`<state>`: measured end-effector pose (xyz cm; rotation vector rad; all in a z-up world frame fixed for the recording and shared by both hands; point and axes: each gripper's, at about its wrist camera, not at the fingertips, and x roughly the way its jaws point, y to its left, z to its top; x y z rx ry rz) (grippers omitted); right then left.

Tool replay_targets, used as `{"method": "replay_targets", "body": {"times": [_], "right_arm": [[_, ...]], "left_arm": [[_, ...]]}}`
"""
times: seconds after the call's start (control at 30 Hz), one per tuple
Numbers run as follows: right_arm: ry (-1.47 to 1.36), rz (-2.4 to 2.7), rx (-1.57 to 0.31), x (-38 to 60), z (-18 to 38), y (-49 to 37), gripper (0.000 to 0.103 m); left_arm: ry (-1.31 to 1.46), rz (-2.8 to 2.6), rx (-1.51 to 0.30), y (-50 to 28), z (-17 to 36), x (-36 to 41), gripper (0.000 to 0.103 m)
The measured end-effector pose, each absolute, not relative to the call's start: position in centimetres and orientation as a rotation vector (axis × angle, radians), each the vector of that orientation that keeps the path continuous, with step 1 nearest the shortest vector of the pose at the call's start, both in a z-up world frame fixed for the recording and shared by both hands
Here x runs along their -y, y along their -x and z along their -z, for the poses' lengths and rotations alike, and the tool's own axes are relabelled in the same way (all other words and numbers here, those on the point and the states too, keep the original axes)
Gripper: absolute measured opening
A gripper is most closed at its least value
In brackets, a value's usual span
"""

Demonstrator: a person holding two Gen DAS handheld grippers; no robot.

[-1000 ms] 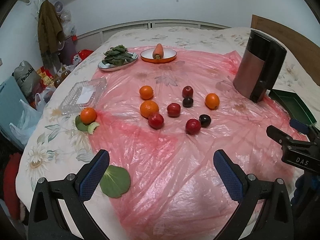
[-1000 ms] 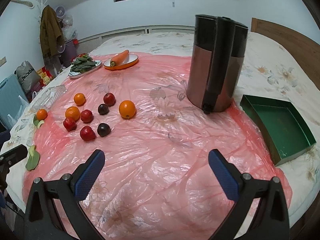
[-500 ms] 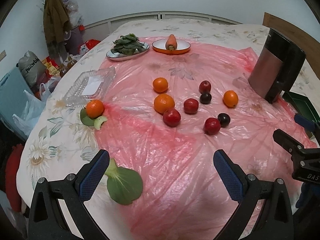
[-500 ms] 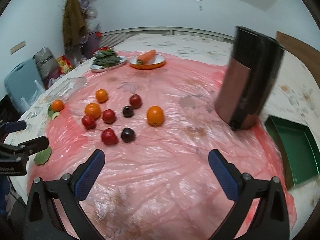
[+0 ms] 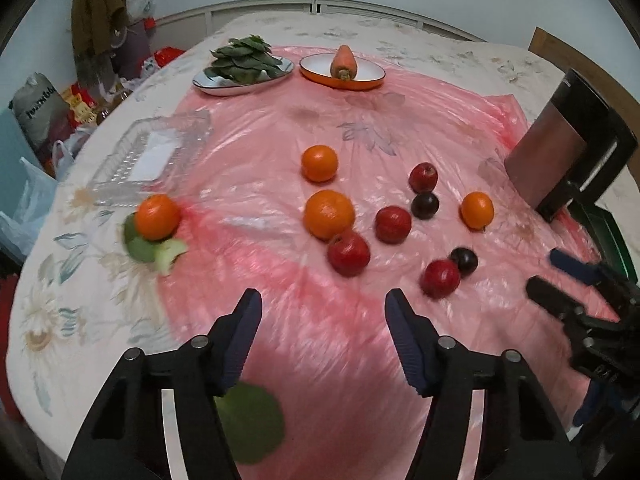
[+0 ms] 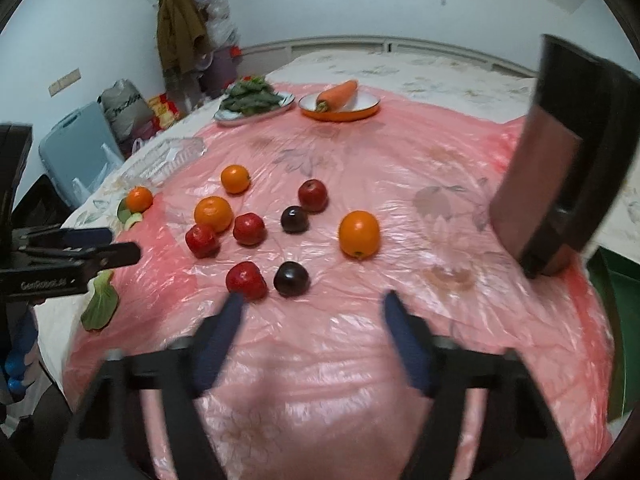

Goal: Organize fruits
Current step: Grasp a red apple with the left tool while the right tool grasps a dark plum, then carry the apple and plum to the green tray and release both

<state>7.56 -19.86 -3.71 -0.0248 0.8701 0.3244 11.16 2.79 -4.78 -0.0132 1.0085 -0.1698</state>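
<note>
Oranges (image 5: 329, 214), red apples (image 5: 348, 253) and dark plums (image 6: 291, 278) lie scattered mid-sheet on the pink plastic sheet (image 5: 400, 128). Above its near part hang the left gripper (image 5: 323, 312) and right gripper (image 6: 312, 308), both jaws closing on nothing.

Left gripper (image 5: 322, 306) hovers over pink plastic sheet (image 5: 340, 360) on the bed, jaws closing on nothing — round oranges (image 5: 329, 214) and red apples (image 5: 348, 253) lie just beyond
</note>
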Motion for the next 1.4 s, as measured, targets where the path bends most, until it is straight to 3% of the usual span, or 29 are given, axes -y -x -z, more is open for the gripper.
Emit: {"method": "replay_targets", "body": {"times": [0.2, 0.3, 0.33, 1.0, 1.07, 1.13, 1.4], "right_arm": [[0.038, -0.399, -0.915, 18.8, 5.0, -10.4, 0.083], [0.049, -0.434, -0.945, 18.5, 5.8, -11.6, 0.056], [0.054, -0.440, -0.955, 18.4, 6.1, -12.0, 0.054], [-0.036, -0.441, -1.109, 17.6, 9.8, -15.1, 0.054], [-0.016, -0.434, -1.113, 17.3, 10.1, -15.1, 0.042], [-0.007, -0.426, -1.109, 17.3, 10.1, -15.1, 0.024], [-0.016, -0.422, -1.076, 17.8, 9.9, -14.6, 0.024]], "left_arm": [[0.024, 0.175, -1.036, -13.7, 5.9, -0.8, 0.056], [0.038, 0.165, -1.062, -14.7, 7.0, -0.4, 0.050], [0.037, 0.163, -1.066, -14.8, 7.2, -0.3, 0.049], [0.046, 0.114, -1.147, -16.8, 10.4, 0.1, 0.044], [0.042, 0.114, -1.145, -16.8, 10.5, 0.1, 0.038], [0.047, 0.126, -1.145, -16.7, 10.5, 0.0, 0.032], [0.090, 0.160, -1.110, -16.1, 10.0, -0.8, 0.030]]}}
